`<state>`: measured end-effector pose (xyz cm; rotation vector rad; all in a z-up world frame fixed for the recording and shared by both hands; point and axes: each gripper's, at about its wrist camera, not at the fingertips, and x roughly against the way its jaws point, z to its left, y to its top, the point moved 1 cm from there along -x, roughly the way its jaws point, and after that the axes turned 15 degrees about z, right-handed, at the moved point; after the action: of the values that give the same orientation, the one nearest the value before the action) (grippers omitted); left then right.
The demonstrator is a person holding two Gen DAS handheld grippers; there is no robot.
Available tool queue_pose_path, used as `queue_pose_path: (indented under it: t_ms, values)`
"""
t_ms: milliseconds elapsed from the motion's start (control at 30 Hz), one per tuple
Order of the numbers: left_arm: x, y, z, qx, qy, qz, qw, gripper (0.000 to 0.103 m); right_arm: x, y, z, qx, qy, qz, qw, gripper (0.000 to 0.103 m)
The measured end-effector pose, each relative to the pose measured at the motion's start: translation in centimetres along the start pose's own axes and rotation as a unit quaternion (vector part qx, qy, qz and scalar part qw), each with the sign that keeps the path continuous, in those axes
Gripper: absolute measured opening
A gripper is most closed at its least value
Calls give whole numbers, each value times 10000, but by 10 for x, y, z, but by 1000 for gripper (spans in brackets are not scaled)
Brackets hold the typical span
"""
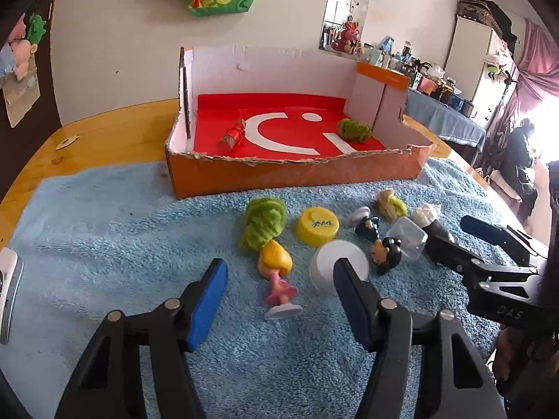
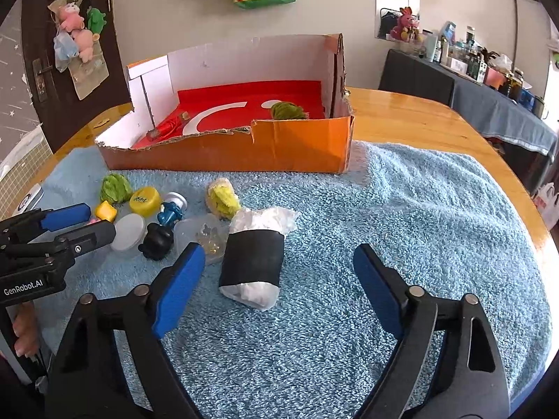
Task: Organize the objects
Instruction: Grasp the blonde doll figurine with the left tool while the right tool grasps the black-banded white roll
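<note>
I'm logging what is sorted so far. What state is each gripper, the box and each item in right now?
left gripper: open, empty
right gripper: open, empty
cardboard box: open-topped, front wall torn
green yarn ball: inside the box
red cracker: inside the box
yellow-haired doll: lying on the towel
black-wrapped bundle: lying on the towel
yellow cap: on the towel

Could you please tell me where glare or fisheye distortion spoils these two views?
Left wrist view: the window at far right is blown out, and the table edge bows strongly. Right wrist view: glare streaks the bare wooden table; the orange box stays sharp.
</note>
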<state>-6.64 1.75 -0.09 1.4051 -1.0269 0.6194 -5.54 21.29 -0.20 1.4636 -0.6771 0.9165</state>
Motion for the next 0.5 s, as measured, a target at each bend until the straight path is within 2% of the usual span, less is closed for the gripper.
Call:
queue_pose_path:
  t_ms: [33, 100, 167, 333, 500]
  values:
    - [0, 0, -1, -9, -22, 1, 10000, 61, 0, 0, 0, 14, 2, 12, 10000, 79]
    - [1, 0, -1, -21, -52, 1, 10000, 59, -2, -1, 1, 54, 33, 51, 10000, 68]
    - [1, -1, -2, -36, -93, 3, 9999, 55, -4, -2, 2, 91, 44, 94, 9999, 63]
    - [1, -1, -4, -81, -185, 9, 9998, 45, -4, -3, 4, 180, 65, 75, 9998, 55]
    - [2, -2, -5, -96, -199, -18, 9998, 41, -4, -3, 6, 255, 49, 53, 9996, 47]
